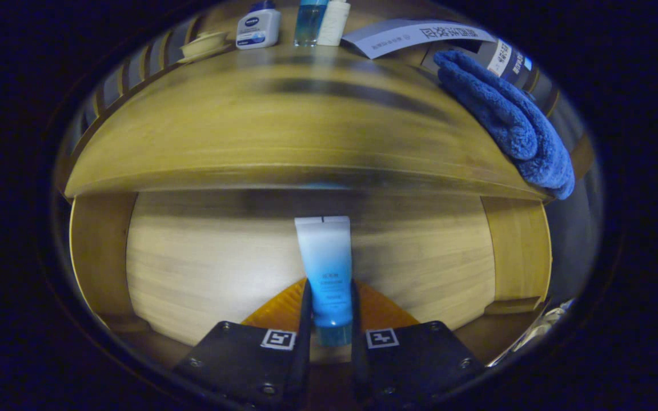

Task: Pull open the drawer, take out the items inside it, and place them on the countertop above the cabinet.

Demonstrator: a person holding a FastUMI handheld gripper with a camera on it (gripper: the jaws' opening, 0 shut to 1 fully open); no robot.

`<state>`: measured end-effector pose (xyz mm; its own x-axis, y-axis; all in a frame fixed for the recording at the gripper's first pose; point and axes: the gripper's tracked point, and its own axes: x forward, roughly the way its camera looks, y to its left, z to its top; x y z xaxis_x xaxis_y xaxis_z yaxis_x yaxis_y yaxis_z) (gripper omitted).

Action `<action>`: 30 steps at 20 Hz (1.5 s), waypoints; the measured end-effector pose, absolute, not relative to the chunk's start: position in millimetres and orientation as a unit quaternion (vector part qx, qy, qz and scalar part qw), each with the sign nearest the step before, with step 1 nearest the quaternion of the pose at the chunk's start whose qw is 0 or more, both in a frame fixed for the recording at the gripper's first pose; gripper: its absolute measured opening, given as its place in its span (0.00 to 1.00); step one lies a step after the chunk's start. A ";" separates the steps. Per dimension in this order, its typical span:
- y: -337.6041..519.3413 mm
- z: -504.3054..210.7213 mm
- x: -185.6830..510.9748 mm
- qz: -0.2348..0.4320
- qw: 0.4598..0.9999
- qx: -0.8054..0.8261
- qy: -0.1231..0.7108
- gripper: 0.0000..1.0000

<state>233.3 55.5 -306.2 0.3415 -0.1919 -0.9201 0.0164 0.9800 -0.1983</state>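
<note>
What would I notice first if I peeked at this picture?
First, the blue tube pinched between the gripper jaws, held over the open wooden drawer. Next, the fluffy blue towel draped over the right end of the countertop. Beyond it, small bottles stand along the back.

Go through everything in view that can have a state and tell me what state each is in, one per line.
Gripper: shut on the tube.
Tube: held between the fingers, cap end toward the camera, lifted over the drawer.
Drawer: pulled open.
Towel: bunched, draped over the countertop's edge.
Countertop: bottles standing upright at the back.
</note>
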 end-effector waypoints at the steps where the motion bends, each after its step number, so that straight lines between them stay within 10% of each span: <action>1: 56.5 -302.6 232.5 -0.065 0.820 -0.077 0.564 0.30; 18: 45.7 -147.0 244.6 -0.127 0.895 -0.105 0.414 0.30; 30: 55.7 -161.6 344.0 -0.075 0.925 -0.033 0.371 0.30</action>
